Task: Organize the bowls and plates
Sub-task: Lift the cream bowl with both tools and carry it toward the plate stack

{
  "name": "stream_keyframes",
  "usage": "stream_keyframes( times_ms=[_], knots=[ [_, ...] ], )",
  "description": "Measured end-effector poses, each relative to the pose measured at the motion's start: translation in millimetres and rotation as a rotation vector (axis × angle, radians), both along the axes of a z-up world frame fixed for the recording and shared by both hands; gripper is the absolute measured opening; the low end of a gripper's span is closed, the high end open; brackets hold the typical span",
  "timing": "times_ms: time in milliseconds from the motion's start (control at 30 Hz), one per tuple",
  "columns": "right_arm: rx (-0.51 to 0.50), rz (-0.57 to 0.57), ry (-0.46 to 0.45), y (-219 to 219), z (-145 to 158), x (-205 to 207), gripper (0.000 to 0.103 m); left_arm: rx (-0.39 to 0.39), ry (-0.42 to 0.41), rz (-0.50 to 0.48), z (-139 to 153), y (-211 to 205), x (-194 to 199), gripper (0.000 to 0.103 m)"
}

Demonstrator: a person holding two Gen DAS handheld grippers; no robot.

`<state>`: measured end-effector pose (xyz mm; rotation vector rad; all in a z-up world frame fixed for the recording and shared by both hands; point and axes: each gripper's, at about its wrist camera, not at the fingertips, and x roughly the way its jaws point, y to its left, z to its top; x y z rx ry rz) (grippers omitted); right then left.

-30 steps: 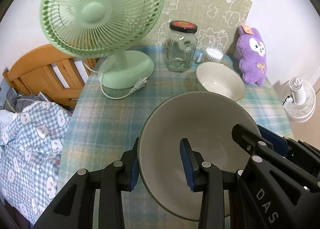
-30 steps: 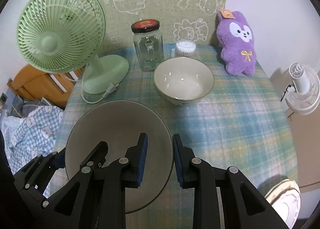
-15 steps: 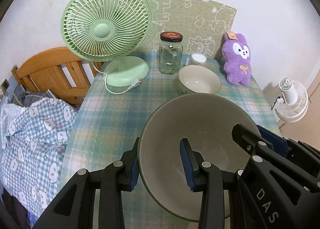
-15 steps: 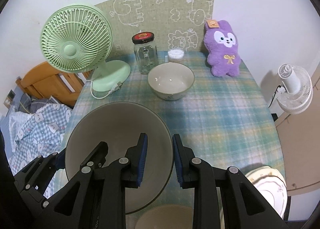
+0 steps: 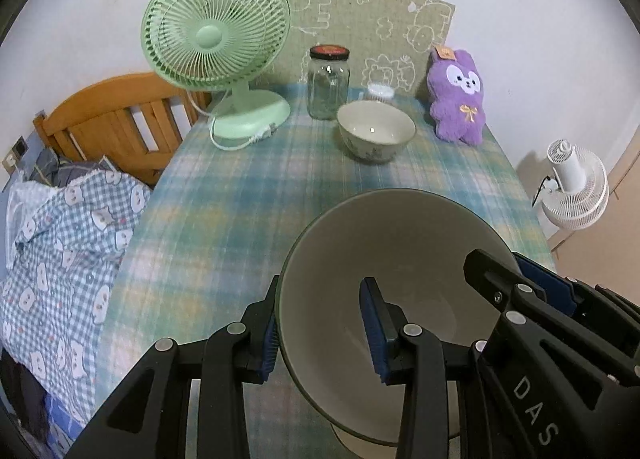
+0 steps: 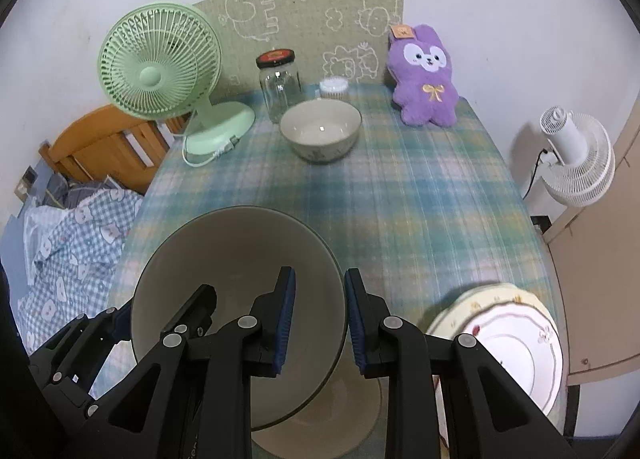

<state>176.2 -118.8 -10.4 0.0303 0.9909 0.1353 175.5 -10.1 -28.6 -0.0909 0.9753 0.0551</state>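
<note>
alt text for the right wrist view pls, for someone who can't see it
Both grippers, the right gripper and left gripper, grip opposite rims of a large grey bowl over a plaid tablecloth. A floral plate sits right; beyond are a smaller bowl, glass jar, green fan and purple plush.
</note>
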Motion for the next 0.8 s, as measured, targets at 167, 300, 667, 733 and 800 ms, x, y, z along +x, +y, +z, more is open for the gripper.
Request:
stream_keyframes(
  times_ms=[167, 300, 667, 733, 800],
  knots=[
    [0.005, 0.006, 0.040, -10, -14, -13, 0.029, 0.000, 0.028, 0.013, -11, -9, -15, 0.036],
    [-0.001, 0.007, 0.058, -16, -23, -21, 0.029, -0.018, 0.053, 0.025, -20, -14, -22, 0.036],
    [0.013, 0.004, 0.117, -30, -49, -26, 0.029, -0.006, 0.102, 0.032, -41, -28, -31, 0.036],
    [0.016, 0.008, 0.129, -32, -55, -26, 0.029, -0.004, 0.112, 0.039, -45, -29, -33, 0.036],
    [0.018, 0.014, 0.141, -32, -60, -26, 0.029, -0.004, 0.123, 0.048, -50, -29, -34, 0.036]
  ],
)
